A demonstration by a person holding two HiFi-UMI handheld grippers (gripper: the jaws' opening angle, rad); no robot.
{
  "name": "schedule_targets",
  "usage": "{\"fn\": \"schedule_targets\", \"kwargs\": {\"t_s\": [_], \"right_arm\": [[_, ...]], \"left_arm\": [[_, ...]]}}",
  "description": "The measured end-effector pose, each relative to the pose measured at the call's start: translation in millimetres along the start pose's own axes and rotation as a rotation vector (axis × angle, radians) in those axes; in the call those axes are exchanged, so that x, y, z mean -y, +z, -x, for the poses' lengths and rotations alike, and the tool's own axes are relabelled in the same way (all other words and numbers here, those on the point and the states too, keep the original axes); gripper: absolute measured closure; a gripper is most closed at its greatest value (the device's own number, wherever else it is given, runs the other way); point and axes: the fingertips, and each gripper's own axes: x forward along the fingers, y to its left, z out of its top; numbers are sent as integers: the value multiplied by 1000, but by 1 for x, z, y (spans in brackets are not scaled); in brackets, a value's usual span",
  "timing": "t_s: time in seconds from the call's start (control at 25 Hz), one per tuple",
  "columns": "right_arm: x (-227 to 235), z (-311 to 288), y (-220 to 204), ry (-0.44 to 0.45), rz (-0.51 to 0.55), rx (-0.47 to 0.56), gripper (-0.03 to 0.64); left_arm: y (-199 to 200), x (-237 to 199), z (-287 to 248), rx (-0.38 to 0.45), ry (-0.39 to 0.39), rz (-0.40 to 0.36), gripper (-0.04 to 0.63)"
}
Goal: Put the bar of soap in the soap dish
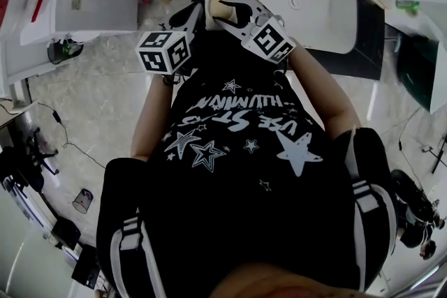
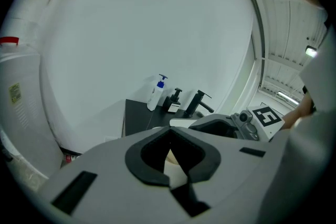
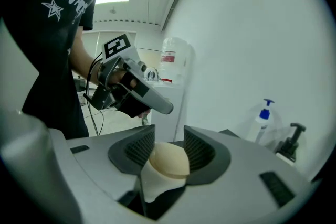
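Right gripper [image 3: 169,148]: jaws clamp the cream soap bar [image 3: 170,161], held mid-air.
Left gripper [image 2: 172,161]: closed, apparently pinching the white soap dish [image 3: 151,186] beneath it.
Technique: centre soap over dish, lower, then release.

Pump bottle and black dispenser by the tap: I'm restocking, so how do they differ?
The pump bottle is white with a blue pump; the black dispenser is black with a pale label. The pump bottle stands taller than the black dispenser. Both stand upright on the dark counter beside the tap.
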Motion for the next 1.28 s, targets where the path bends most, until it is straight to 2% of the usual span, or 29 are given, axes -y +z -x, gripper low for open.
{"fn": "schedule_targets", "kwargs": {"t_s": [0.24,0.52,0.72,0.84,0.96,1.28], "right_arm": [[13,10,6,-165,-152,21,445],[8,20,14,-299,-160,17,446],[-1,37,12,-380,-220,16,446],[-7,45,17,-401,-239,29,448],[-19,54,21,-394,-238,34,478],[-45,81,25,-367,-274,77,503]], "left_arm": [[3,3,6,-2,-55,-5,584],[2,15,16,-18,-168,-40,584],[-11,20,20,-41,-221,-35,584],[-18,26,20,-48,-232,-46,583],[-23,33,25,-40,-231,-27,583],[-37,54,47,-29,-188,-24,583]]}}
